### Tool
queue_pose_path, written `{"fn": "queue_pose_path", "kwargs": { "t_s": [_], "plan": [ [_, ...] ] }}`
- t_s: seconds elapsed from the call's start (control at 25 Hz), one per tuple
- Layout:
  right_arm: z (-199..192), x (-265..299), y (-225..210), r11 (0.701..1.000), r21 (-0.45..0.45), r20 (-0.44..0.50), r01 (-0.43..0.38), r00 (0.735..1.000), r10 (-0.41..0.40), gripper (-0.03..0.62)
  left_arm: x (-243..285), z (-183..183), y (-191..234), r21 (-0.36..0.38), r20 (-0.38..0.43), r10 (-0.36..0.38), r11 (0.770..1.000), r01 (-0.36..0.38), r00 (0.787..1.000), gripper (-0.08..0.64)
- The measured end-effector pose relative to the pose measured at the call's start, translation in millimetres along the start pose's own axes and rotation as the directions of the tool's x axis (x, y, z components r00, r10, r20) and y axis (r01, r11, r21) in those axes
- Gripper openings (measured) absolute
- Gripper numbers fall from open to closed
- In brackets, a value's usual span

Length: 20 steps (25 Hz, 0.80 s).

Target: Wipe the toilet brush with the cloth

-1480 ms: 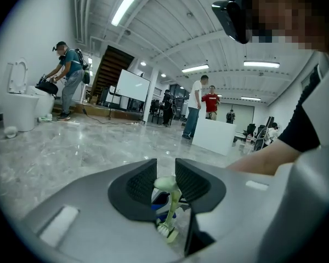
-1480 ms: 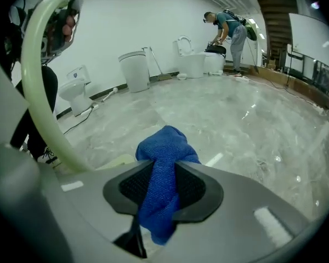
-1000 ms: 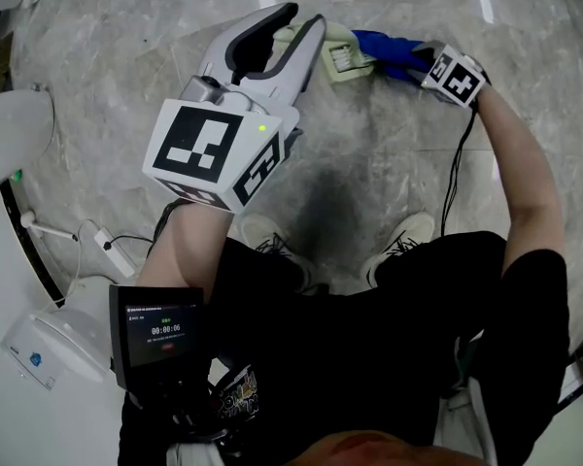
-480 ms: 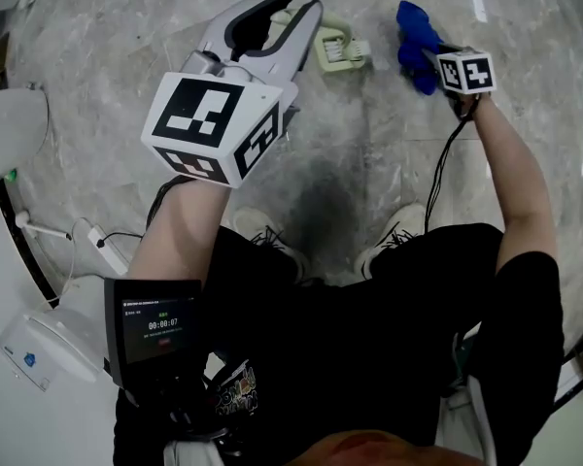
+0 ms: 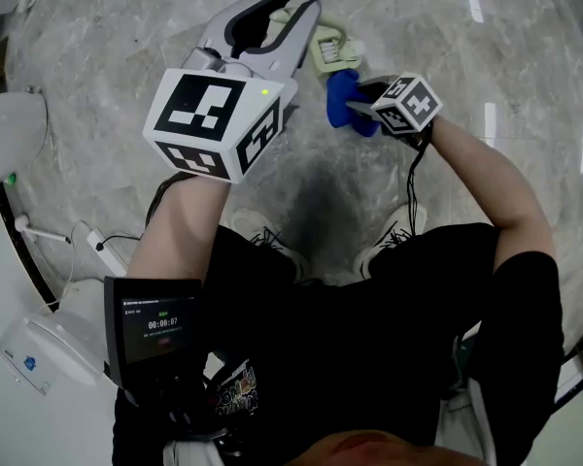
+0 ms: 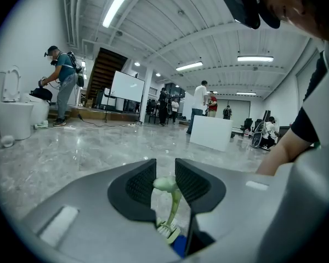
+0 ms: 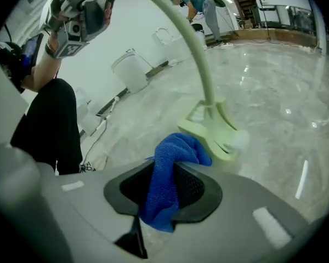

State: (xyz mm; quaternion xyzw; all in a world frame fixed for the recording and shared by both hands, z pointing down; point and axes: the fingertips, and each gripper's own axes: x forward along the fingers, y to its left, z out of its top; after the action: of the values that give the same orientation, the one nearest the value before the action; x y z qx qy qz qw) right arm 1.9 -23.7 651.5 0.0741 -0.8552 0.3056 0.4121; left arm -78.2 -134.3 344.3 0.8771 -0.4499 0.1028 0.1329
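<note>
The left tool (image 5: pixel 290 13) is clamped on the handle of the toilet brush (image 5: pixel 332 51), holding it above the floor (image 5: pixel 534 76) so the head is free to wipe. The right tool (image 5: pixel 358 93) pinches the blue cloth (image 5: pixel 340 103) at the head, probably touching it.

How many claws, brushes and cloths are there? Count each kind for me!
claws: 2, the left claw and the right claw
toilet brush, pale green: 1
cloth, blue: 1
total: 4
</note>
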Motion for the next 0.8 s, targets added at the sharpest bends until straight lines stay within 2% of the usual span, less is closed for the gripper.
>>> {"fn": "queue_pose_path", "kwargs": {
  "t_s": [0.08, 0.16, 0.28, 0.36, 0.48, 0.64, 0.8],
  "plan": [
    [28, 10, 18, 0.999, -0.004, 0.059, -0.038, 0.998, 0.038, 0.109, 1, -1, 0, -0.002, -0.002, 0.000, 1.000, 0.000, 1.000, 0.115],
    [63, 13, 26, 0.998, 0.050, 0.158, -0.046, 0.987, 0.038, 0.109, 1, -1, -2, -0.001, -0.002, -0.002, 1.000, 0.002, 1.000, 0.115],
    [113, 11, 21, 0.976, 0.216, 0.293, -0.009, 0.954, -0.056, 0.109, 1, -1, -4, 0.005, 0.000, -0.007, 1.000, 0.007, 1.000, 0.115],
    [126, 13, 6, 0.952, 0.301, 0.308, 0.061, 0.938, -0.157, 0.109, 0, -1, -4, 0.007, 0.000, -0.007, 1.000, 0.007, 1.000, 0.115],
    [119, 13, -9, 0.925, 0.357, 0.299, 0.126, 0.923, -0.241, 0.109, 1, -2, -6, 0.003, -0.001, -0.011, 1.000, 0.011, 1.000, 0.115],
    [94, 3, 0, 0.940, 0.327, 0.274, 0.100, 0.941, -0.196, 0.109, 1, -1, -4, -0.004, 0.002, -0.010, 1.000, 0.010, 1.000, 0.116],
    [45, -19, -4, 0.951, 0.293, 0.206, 0.104, 0.964, -0.169, 0.109, -1, 0, -3, -0.007, 0.007, -0.011, 1.000, 0.011, 1.000, 0.116]
  ]
}}
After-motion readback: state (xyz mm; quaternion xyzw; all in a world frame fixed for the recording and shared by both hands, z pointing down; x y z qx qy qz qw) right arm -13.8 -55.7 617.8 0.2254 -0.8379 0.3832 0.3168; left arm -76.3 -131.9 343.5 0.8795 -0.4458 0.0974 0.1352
